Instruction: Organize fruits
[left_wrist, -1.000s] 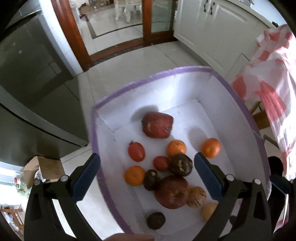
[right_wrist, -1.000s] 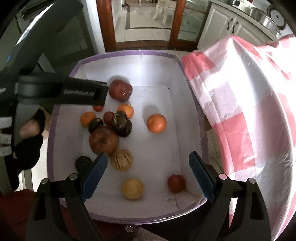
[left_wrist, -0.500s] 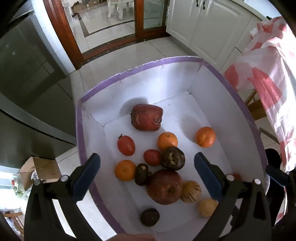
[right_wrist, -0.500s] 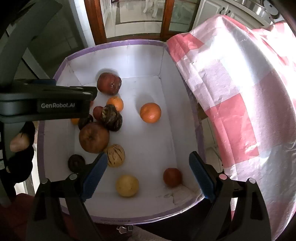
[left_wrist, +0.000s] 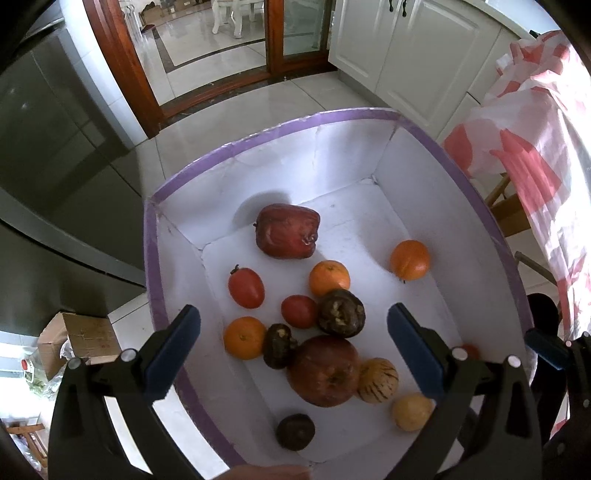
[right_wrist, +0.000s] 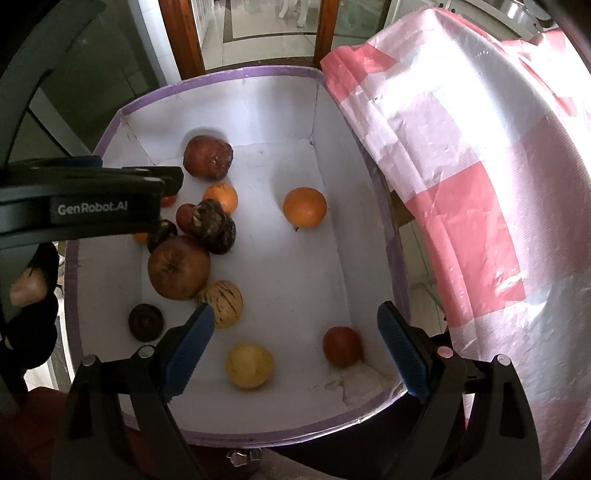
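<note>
Above the fruit box (left_wrist: 184, 186), both claws (left_wrist: 291, 343) (right_wrist: 293, 347) wide open, empty

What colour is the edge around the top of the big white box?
Purple rim, clearest in the right wrist view.

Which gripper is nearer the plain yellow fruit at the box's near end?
Right. The right gripper hangs open almost directly above the yellow fruit; the left gripper is open over the fruit cluster further left.

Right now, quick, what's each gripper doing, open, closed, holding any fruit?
Left gripper: open, holding nothing, above the white box.
Right gripper: open, holding nothing, above the same box.
</note>
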